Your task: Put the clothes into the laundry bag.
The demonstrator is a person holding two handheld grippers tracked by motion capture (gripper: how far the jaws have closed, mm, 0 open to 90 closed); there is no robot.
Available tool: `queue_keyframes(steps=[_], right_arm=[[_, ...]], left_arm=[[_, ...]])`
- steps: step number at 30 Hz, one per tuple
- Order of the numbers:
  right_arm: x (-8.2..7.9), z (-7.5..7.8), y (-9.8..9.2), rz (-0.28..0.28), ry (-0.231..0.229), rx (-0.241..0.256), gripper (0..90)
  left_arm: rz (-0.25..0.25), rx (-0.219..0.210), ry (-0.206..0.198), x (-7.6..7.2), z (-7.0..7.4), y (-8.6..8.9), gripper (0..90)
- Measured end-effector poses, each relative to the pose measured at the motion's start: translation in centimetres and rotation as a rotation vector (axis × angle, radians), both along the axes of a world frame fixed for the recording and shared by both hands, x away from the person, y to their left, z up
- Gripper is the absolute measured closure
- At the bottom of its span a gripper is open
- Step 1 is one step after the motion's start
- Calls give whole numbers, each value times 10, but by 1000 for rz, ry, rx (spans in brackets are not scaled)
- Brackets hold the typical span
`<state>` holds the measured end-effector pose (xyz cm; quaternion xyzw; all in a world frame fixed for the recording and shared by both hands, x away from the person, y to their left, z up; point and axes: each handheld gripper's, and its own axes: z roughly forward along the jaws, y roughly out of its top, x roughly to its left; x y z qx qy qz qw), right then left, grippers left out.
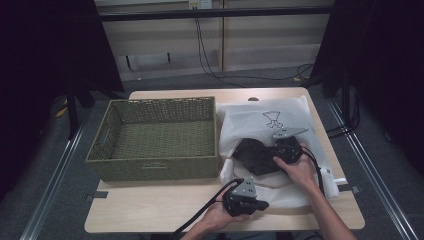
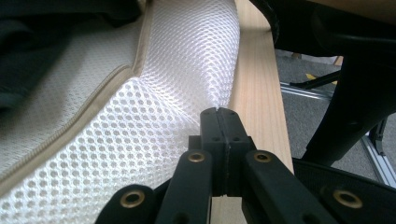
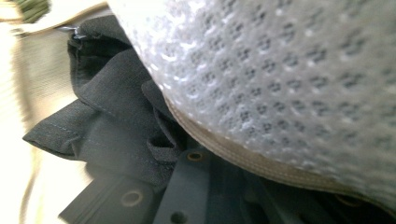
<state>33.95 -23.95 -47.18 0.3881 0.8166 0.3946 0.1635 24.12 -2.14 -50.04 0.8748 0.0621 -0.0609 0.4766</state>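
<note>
The wooden worktop [image 1: 150,210] carries everything; on its left half stands an olive woven basket [image 1: 155,170], rectangular and open-topped; just beside it, on the right half, lies a white mesh laundry bag [image 1: 280,112] with a beige zip border, its near edge reaching the worktop's front right corner; a dark garment [image 1: 255,155] sits in the bag's opening, partly inside the mesh and partly out, close to the basket's right wall. The right tongs [image 1: 280,150] rest at that opening against the garment, with the mesh draped over them in the right gripper view, where the dark fabric [image 3: 107,121] bunches just ahead of them; whether they are spread or pressed together I cannot tell. The left tongs [image 2: 218,111] are pressed together on a fold of the bag's mesh [image 2: 177,93] at its near edge, by the worktop's front edge.
</note>
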Motion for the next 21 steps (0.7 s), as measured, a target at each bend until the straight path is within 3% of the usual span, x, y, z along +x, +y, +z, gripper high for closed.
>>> queue_keyframes(steps=[8, 13, 18, 21], right_arm=[[28, 2, -5, -50, -20, 34, 900], [40, -3, -9, -91, -31, 51, 900], [36, -3, -10, -75, -26, 54, 896], [27, 1, -10, -50, -16, 64, 836]], left_arm=[[-34, 10, -8, -5, -1, -4, 900], [-40, -3, 12, -8, -2, -6, 900], [-21, 4, 14, -3, -3, -4, 900], [-6, 3, 28, -1, -3, -2, 897]])
